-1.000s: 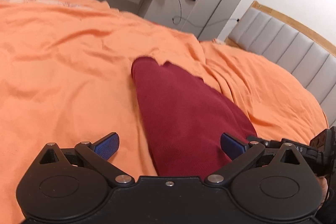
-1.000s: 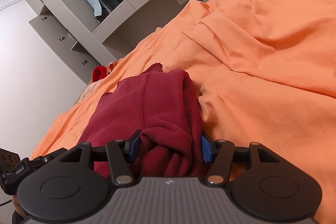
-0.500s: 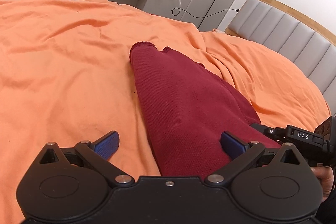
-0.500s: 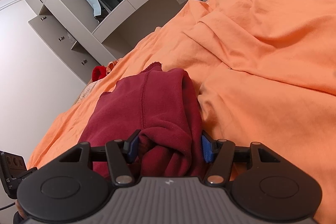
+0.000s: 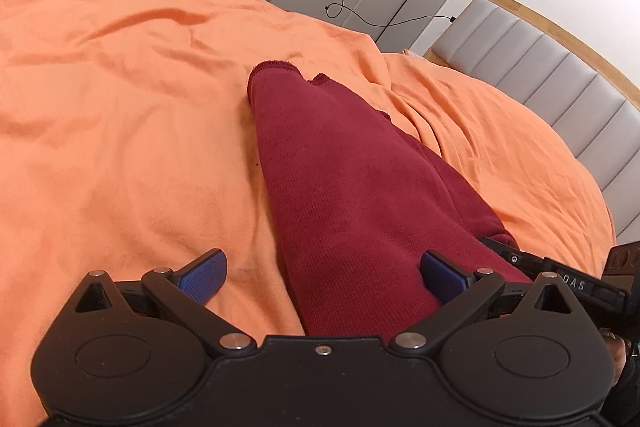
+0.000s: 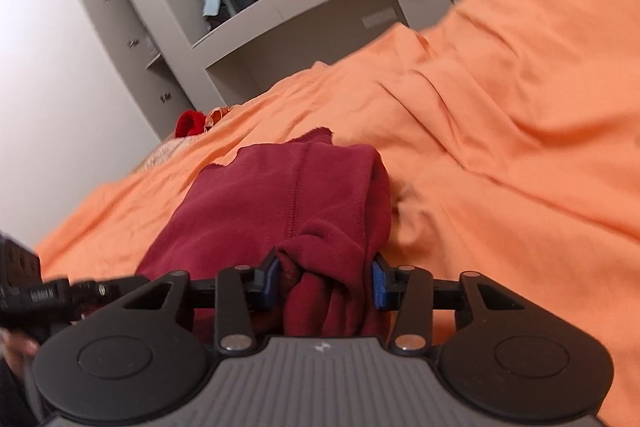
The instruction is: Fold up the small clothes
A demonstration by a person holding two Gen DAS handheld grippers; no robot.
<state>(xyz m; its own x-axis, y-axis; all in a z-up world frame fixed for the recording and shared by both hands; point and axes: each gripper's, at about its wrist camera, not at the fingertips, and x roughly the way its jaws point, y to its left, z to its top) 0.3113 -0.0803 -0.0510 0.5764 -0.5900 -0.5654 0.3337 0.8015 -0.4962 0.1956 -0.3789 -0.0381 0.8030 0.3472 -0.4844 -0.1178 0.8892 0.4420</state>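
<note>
Right gripper (image 6: 325, 281) lifted, garment (image 5: 344, 195) lengthwise ahead

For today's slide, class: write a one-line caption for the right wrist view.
Right gripper clamps a bunched end of the maroon garment lying on the orange bedsheet.

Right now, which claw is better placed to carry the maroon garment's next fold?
Right. The right claw already pinches the maroon garment at its bunched end; the left claw hangs open.
</note>
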